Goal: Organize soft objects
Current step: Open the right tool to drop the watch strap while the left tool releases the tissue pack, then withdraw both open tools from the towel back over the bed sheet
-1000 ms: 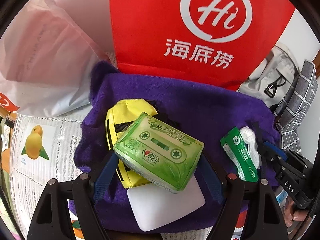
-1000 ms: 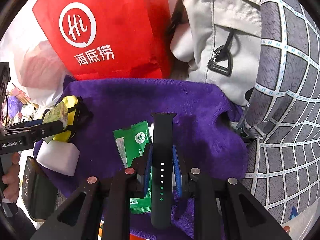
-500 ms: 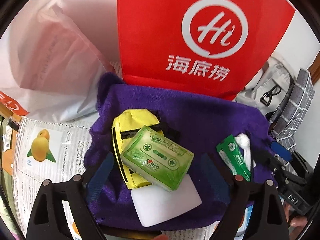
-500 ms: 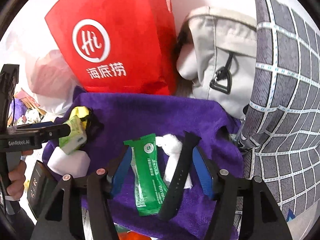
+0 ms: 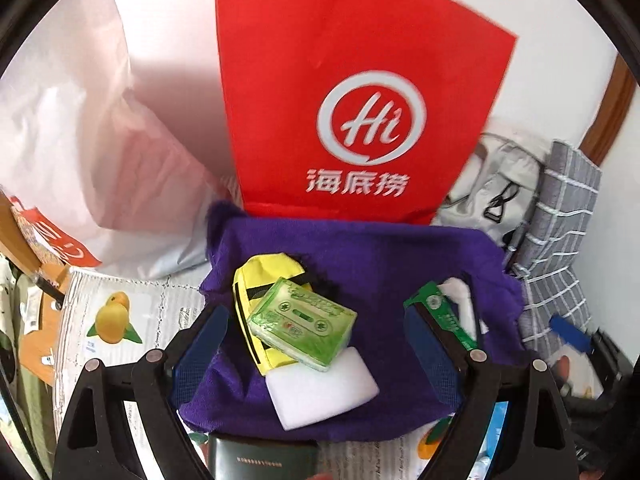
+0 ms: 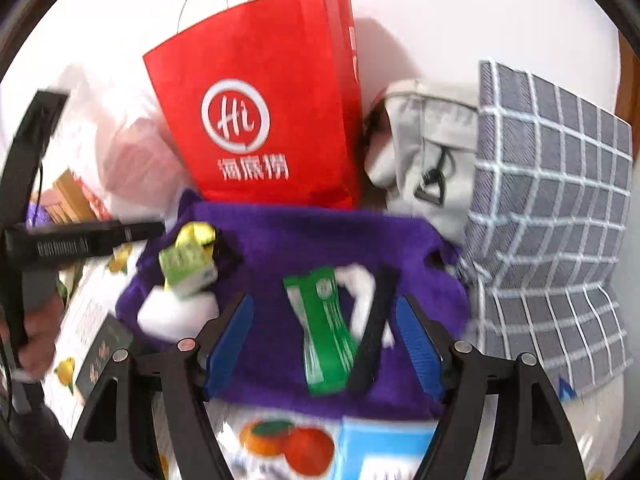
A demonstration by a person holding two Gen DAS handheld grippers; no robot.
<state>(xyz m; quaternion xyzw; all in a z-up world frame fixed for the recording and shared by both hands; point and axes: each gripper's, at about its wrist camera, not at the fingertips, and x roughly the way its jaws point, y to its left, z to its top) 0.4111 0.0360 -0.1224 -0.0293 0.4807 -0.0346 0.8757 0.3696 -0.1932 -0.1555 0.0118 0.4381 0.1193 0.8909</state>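
now both grippers, left (image 5: pixel 316 344) and right (image 6: pixel 324 344), hang above the purple cloth (image 5: pixel 360 252), jaws apart; the right's are opening, the strap (image 6: pixel 374 328) released onto it.

1. The purple towel (image 5: pixel 400 260) beneath the fingers is fuzzy, matt cloth.
2. The green tissue pack (image 5: pixel 302 318) between the left fingers has glossy plastic wrap.
3. The white sponge (image 5: pixel 324 392) looks smooth and matt.
4. The red bag (image 5: pixel 352 92) beyond the fingers is matt paper.
5. The black strap (image 6: pixel 374 332) between the right fingers looks matt, rubbery.
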